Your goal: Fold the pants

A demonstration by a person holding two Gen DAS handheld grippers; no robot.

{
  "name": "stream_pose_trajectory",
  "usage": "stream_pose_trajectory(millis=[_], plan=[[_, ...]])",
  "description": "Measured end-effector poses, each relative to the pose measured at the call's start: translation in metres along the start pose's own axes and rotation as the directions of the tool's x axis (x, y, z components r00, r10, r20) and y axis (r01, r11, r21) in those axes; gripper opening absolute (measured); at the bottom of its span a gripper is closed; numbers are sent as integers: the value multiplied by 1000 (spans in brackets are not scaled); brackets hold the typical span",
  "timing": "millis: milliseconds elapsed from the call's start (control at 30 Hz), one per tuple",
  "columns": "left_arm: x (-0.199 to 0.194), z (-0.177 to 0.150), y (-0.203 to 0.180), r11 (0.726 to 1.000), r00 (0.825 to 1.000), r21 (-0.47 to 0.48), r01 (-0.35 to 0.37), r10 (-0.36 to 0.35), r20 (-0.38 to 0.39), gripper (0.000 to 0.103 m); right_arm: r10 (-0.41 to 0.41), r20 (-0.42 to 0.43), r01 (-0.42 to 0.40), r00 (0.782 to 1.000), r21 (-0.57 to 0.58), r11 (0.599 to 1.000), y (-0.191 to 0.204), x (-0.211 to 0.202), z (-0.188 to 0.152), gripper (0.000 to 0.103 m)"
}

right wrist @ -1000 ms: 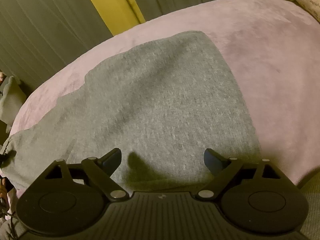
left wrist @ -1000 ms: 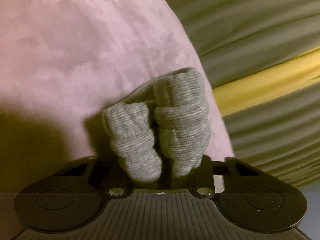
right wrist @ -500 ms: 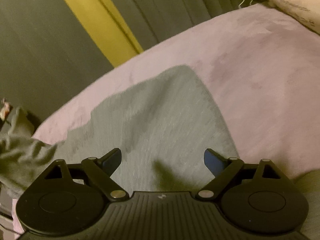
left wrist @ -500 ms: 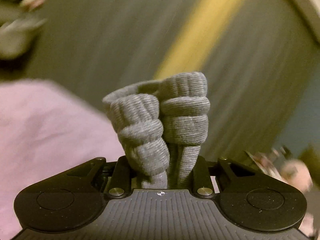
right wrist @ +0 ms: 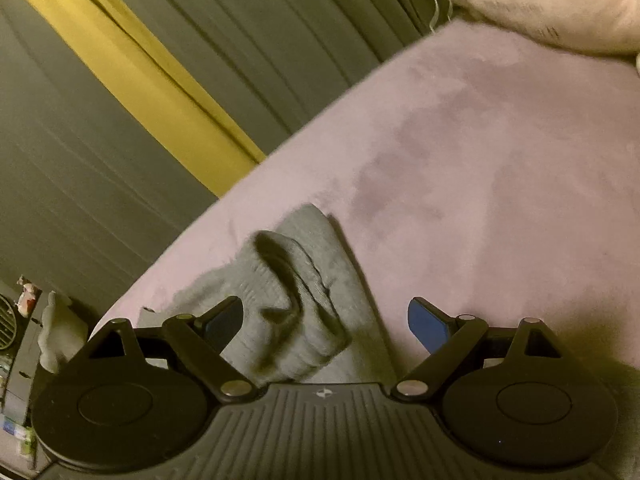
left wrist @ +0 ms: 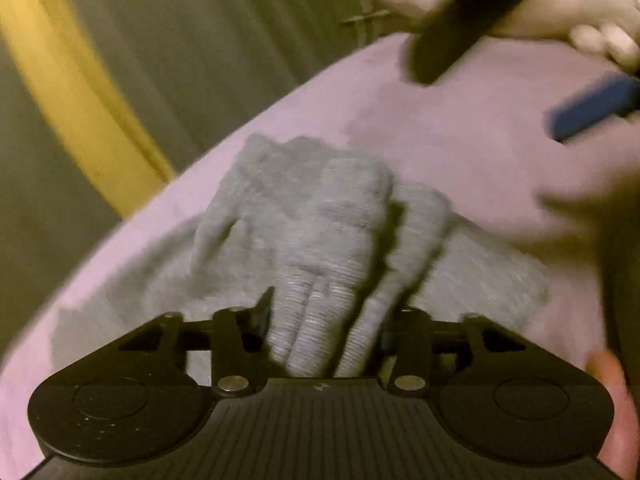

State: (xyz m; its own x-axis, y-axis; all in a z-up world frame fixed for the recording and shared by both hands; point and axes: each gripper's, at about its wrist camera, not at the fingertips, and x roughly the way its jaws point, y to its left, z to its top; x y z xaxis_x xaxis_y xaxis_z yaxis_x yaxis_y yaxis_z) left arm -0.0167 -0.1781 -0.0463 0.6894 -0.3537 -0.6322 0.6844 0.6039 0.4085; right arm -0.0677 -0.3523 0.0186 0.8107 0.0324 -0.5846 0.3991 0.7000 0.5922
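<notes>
As its jaws open, the left gripper point(left wrist: 322, 320) has the ribbed cuffs point(left wrist: 320, 320) of the grey pants point(left wrist: 304, 216) bunched between its fingers point(left wrist: 264, 304), the pads no longer clearly pressing the cloth. To its right, the right gripper point(right wrist: 326, 320) hangs spread wide and empty just above the pants, a rumpled fold lying by its left finger and its right finger over bare cover. Around them the pants lie folded on a pink bed point(right wrist: 500, 160), with dark curtains point(right wrist: 120, 200) and a pale pillow point(right wrist: 560, 4) beyond.
</notes>
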Motion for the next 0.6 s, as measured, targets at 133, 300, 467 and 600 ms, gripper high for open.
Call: stream_pose_trajectory(millis=[133, 300, 467, 600], plan=[[-40, -10, 66, 938, 980, -287, 196, -200, 16, 85, 28, -21, -28, 999, -10, 1000, -8, 2, 1, 90], [-89, -59, 165, 715, 980, -671, 197, -131, 149, 97, 110, -85, -110, 990, 6, 994, 0, 13, -3, 94], [-79, -112, 229, 465, 999, -885, 38, -12, 37, 97, 138, -180, -139, 974, 9, 990, 18, 55, -15, 92], [-62, -130, 239, 289, 997, -956, 48, -73, 28, 97, 104, -188, -104, 977, 11, 994, 23, 67, -25, 75]])
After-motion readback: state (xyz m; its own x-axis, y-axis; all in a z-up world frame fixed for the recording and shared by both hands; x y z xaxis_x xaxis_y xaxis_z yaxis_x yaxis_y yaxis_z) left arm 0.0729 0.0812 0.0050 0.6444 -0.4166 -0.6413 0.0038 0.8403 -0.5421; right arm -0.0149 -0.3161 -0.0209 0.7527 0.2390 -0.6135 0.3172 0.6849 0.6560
